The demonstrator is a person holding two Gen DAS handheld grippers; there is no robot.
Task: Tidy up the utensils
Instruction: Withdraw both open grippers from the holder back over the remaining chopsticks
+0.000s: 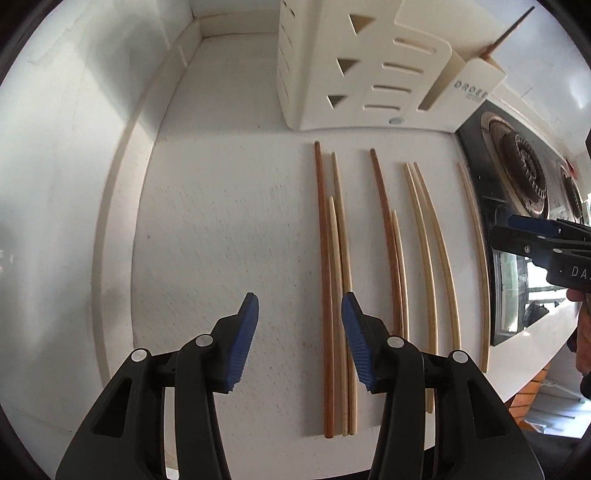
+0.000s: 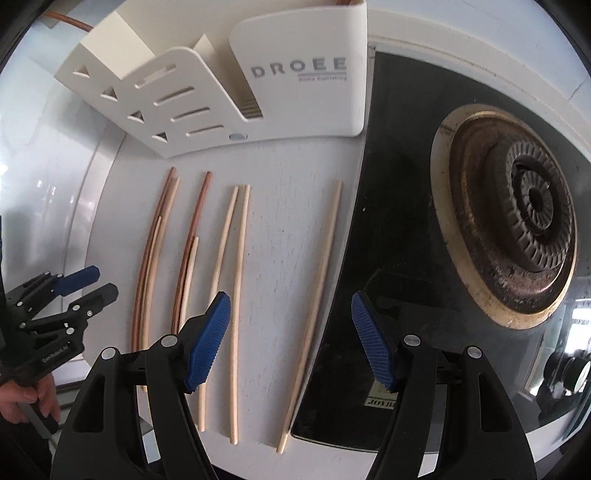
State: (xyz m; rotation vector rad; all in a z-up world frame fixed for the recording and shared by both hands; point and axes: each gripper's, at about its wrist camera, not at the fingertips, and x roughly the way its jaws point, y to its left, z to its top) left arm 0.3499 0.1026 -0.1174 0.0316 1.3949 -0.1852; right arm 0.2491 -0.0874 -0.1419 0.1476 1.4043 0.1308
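Note:
Several chopsticks lie side by side on the white counter point(image 1: 221, 221). Two are dark brown point(image 1: 325, 277) point(image 1: 384, 221); the rest are pale wood, among them a pair point(image 1: 424, 240) and a single one point(image 2: 321, 295) by the stove edge. Behind them stands a white utensil holder point(image 2: 295, 85) with one brown chopstick point(image 1: 509, 33) in it. My left gripper point(image 1: 300, 297) points down, open, above the leftmost dark chopstick and its pale neighbours. Open too, my right gripper point(image 2: 290, 297) hangs above the single pale chopstick. Neither holds anything.
A black glass gas stove with a round burner point(image 2: 517, 229) borders the counter on the right. A white wall and a raised rim point(image 1: 122, 221) close off the left side. A person's hand point(image 2: 22, 398) holds the left gripper point(image 2: 103, 282).

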